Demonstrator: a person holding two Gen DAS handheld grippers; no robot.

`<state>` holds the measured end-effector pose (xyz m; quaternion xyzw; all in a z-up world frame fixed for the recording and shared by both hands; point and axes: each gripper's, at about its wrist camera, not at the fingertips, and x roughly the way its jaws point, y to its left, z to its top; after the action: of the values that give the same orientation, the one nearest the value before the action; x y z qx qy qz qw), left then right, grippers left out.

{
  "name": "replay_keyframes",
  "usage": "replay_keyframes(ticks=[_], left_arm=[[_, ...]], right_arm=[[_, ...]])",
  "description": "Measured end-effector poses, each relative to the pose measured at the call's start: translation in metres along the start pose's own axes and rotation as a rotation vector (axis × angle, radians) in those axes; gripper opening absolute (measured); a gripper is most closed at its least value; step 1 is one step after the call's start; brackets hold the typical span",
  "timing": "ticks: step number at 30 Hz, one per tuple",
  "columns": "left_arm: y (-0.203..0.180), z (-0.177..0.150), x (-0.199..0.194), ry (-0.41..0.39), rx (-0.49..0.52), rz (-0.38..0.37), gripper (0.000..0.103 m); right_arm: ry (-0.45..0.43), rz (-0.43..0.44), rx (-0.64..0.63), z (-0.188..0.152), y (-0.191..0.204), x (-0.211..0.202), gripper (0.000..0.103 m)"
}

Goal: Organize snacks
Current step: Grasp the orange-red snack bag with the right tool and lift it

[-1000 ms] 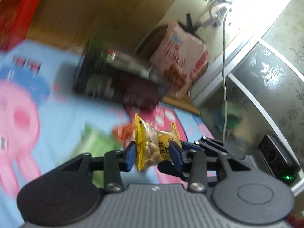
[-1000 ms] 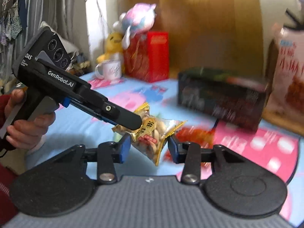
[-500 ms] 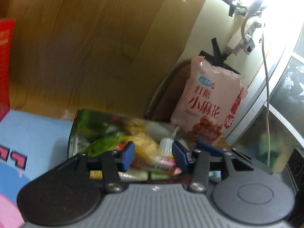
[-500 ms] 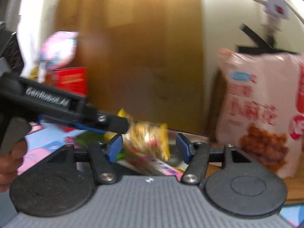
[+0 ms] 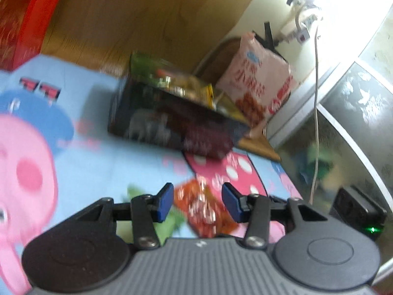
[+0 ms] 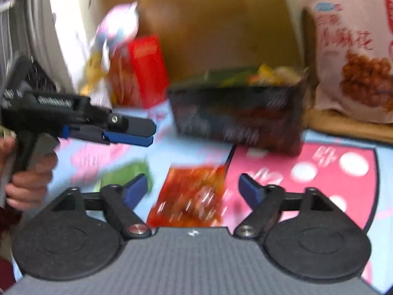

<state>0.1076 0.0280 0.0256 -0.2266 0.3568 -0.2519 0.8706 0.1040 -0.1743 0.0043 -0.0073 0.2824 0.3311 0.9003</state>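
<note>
Both tongs had left the box (image 5: 172,123), now spread empty (left (image 5: 197,202), right (image 6: 194,191)) over the red packet (image 6: 191,194); slick foil risked slipping.

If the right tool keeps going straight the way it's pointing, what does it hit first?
Probably the red snack packet lying on the mat, right between the open right tool fingers. Blur makes depth uncertain.

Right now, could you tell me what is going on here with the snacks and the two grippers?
A person is sorting snacks into a dark box on a cartoon mat. The box already holds several packets. Both grippers are empty and open: the left gripper and the right gripper each point at a red packet lying flat on the mat. A green packet lies beside it. A big pink bag stands behind the box.
</note>
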Motion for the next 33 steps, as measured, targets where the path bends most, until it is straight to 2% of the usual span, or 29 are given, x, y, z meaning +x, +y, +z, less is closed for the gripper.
replay_keyframes(ticks=[2,6,9,12,14,16,19,22,24,26,29,31,33], left_arm=[[-0.002,-0.013,-0.005,-0.007,0.026,0.011,0.043],[-0.009,-0.020,-0.013,-0.038,0.098,0.079,0.043],[-0.007,-0.017,-0.016,-0.039,0.085,0.097,0.043],[-0.005,-0.017,-0.020,-0.040,0.071,0.101,0.043],[-0.004,-0.018,-0.022,-0.032,0.053,0.089,0.045],[-0.003,-0.016,-0.024,-0.014,0.019,0.060,0.050],[-0.004,-0.014,-0.022,0.016,-0.028,0.000,0.057],[-0.012,-0.011,-0.014,0.048,-0.030,-0.041,0.060],[-0.016,-0.007,-0.005,0.076,-0.042,-0.065,0.060],[-0.017,-0.003,0.005,0.103,-0.058,-0.081,0.060],[-0.018,0.003,0.022,0.136,-0.085,-0.085,0.061],[-0.020,0.007,0.034,0.156,-0.105,-0.088,0.064],[-0.022,0.009,0.042,0.163,-0.118,-0.075,0.075]], right_arm=[[0.041,-0.045,-0.071,-0.001,0.013,0.010,0.087],[0.060,-0.097,-0.150,-0.003,0.026,0.014,0.070],[0.046,-0.106,-0.091,-0.004,0.022,0.006,0.058],[0.010,-0.058,0.070,-0.011,0.005,-0.011,0.053],[-0.020,-0.013,0.186,-0.018,-0.007,-0.024,0.050],[-0.042,0.040,0.289,-0.025,-0.018,-0.033,0.041],[-0.068,0.071,0.381,-0.036,-0.030,-0.042,0.038],[-0.071,0.056,0.384,-0.039,-0.031,-0.044,0.038],[-0.068,0.048,0.383,-0.038,-0.030,-0.042,0.032],[-0.056,0.045,0.391,-0.040,-0.031,-0.041,0.019],[-0.059,0.035,0.386,-0.041,-0.030,-0.043,0.017],[-0.062,0.024,0.366,-0.041,-0.027,-0.043,0.017],[-0.065,0.011,0.343,-0.041,-0.024,-0.043,0.017]])
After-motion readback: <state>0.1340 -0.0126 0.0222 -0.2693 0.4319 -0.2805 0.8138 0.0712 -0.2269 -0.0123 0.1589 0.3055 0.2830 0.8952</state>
